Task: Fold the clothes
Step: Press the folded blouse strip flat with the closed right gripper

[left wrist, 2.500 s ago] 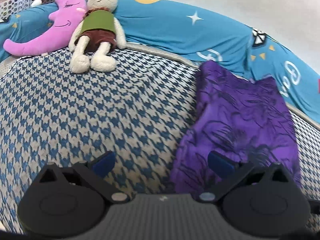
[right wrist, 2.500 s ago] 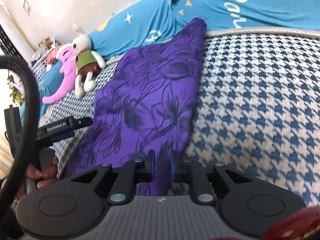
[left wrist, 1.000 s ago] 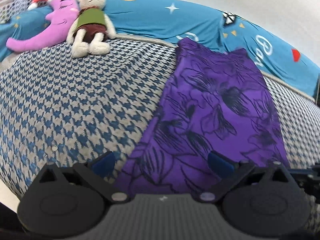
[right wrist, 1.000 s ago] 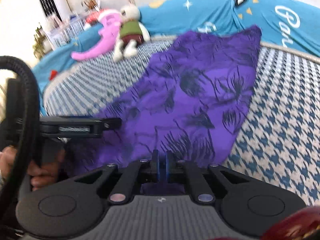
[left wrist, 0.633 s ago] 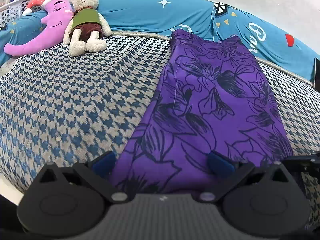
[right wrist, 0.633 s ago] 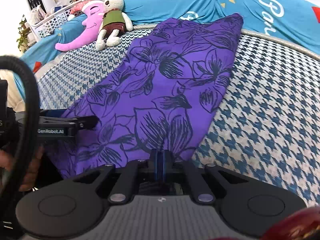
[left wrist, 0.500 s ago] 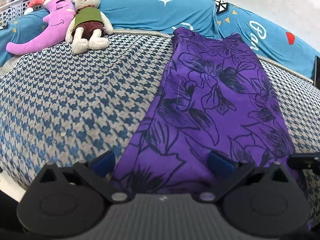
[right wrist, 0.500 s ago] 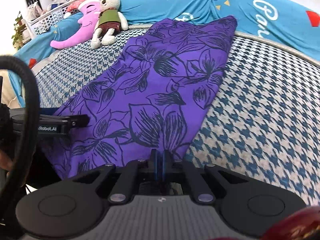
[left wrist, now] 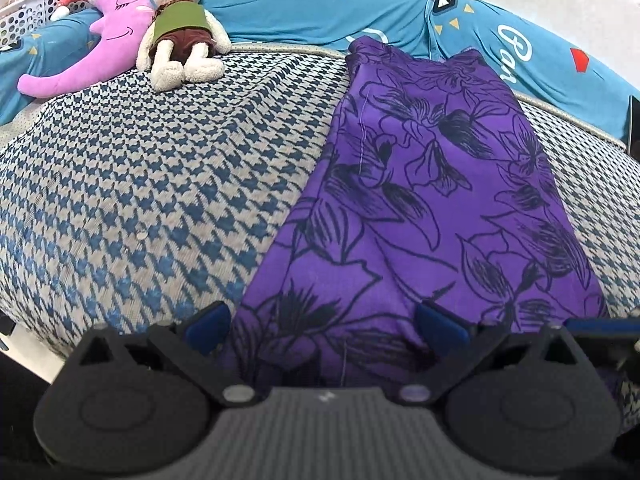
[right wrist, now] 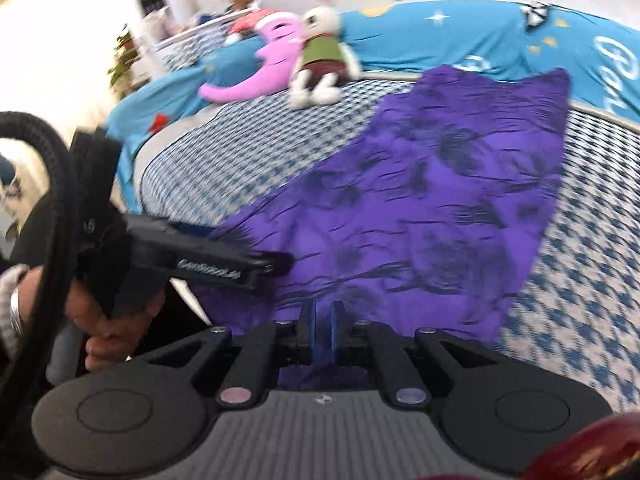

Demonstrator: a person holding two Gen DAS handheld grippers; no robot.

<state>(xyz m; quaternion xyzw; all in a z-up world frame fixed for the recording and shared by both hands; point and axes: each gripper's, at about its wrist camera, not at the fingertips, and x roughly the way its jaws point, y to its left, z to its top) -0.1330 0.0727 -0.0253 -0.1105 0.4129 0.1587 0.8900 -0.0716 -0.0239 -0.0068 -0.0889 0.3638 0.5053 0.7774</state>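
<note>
A purple garment [left wrist: 432, 184] with a dark flower print lies lengthwise on the houndstooth bed cover [left wrist: 140, 184]. My left gripper [left wrist: 324, 326] is open just above its near hem, one blue pad [left wrist: 208, 326] at the left edge and the other over the cloth. In the right wrist view the garment [right wrist: 460, 200] is rippled and blurred. My right gripper [right wrist: 322, 330] is pinched on the near edge, with purple cloth bunched under its fingers. The left gripper [right wrist: 224, 268] shows there too, held by a hand [right wrist: 108, 328] at the garment's left corner.
A pink moon plush [left wrist: 96, 56] and a cream rabbit toy [left wrist: 180, 32] rest at the far left of the bed. A teal sheet [left wrist: 320, 12] runs along the back. A white perforated basket [left wrist: 28, 16] stands at the far left. The bed's near edge drops off at lower left.
The right wrist view has swung left and blurred, and the garment now shows ripples running toward the right gripper. The left gripper has edged closer over the near hem, still open.
</note>
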